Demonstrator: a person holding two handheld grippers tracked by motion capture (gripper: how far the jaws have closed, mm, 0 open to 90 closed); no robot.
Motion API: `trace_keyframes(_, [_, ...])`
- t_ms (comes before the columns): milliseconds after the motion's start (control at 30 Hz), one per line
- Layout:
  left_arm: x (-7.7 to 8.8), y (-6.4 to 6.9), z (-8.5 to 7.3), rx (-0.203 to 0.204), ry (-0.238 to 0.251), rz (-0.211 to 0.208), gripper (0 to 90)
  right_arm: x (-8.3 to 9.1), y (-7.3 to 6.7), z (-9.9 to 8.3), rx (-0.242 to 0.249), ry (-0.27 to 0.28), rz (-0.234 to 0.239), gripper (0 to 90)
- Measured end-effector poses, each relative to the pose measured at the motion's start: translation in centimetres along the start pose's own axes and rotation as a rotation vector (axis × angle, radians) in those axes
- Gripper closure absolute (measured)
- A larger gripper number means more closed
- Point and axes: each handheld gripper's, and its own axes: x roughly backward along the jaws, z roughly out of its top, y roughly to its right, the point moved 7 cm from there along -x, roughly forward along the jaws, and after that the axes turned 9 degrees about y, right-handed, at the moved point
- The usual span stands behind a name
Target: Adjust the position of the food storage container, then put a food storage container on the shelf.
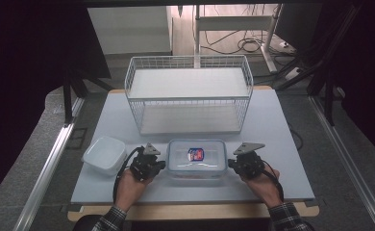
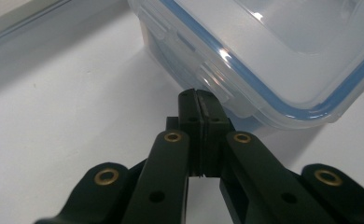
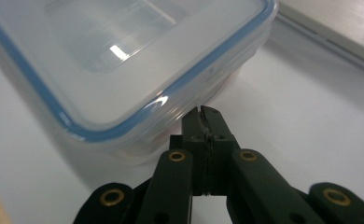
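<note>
A clear lidded plastic box (image 1: 196, 158) with a blue seal stands near the table's front, a small red and blue packet (image 1: 195, 154) inside it. My left gripper (image 1: 162, 165) rests at the box's left side, jaws shut with nothing between them; in the left gripper view the left gripper (image 2: 199, 97) has its tips right at the side latch (image 2: 213, 77) of the box (image 2: 273, 51). My right gripper (image 1: 231, 164) sits at the box's right side, also shut and empty. In the right gripper view the right gripper (image 3: 203, 113) points under the lid's rim of the box (image 3: 124, 60).
A white wire basket rack (image 1: 189, 91) stands behind the box at the table's middle. A white square container (image 1: 104, 153) lies left of my left hand. The table's front edge (image 1: 190, 201) runs just behind both hands.
</note>
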Motion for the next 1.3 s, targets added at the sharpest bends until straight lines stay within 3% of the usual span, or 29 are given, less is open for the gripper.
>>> trace_keyframes(133, [0.8,-0.7,-0.2,0.017,0.010,0.028,81.9,0.6,0.3,-0.1,-0.012,0.004,0.027,81.8])
trace_keyframes(167, [1.7,-1.3,-0.3,0.052,0.053,0.018,77.5,1.4,0.8,0.0,-0.020,0.028,0.024,78.2])
trace_keyframes(200, [2.1,-1.4,-0.2,0.054,0.079,0.004,73.0,1.9,1.0,0.1,-0.026,0.047,0.023,75.6])
trace_keyframes(367, [3.9,-1.1,0.1,0.028,0.190,-0.029,44.4,3.6,1.3,0.7,-0.062,0.137,0.035,53.8])
trace_keyframes(500, [4.1,-0.5,0.0,0.000,0.241,-0.052,24.0,3.9,0.4,0.8,-0.049,0.151,0.055,36.9])
trace_keyframes(667, [4.1,0.1,-0.7,0.008,0.211,-0.098,18.6,4.0,-0.4,0.9,-0.076,0.173,0.070,18.8])
trace_keyframes(767, [4.1,0.7,-1.2,-0.002,0.197,-0.128,13.7,4.3,-0.7,1.0,-0.073,0.209,0.075,13.3])
trace_keyframes(933, [4.1,1.0,-1.2,-0.054,0.203,-0.104,9.4,4.2,-0.8,0.8,-0.070,0.211,0.075,9.6])
trace_keyframes(1033, [3.9,0.9,-1.2,-0.063,0.213,-0.086,8.1,3.9,-0.6,0.5,-0.080,0.196,0.074,8.9])
trace_keyframes(1133, [3.6,0.7,-1.2,-0.047,0.215,-0.075,6.7,3.8,-0.5,0.5,-0.082,0.192,0.072,8.0])
trace_keyframes(1300, [3.6,0.6,-1.1,-0.014,0.196,-0.098,6.9,3.7,-0.4,0.7,-0.092,0.197,0.077,6.4])
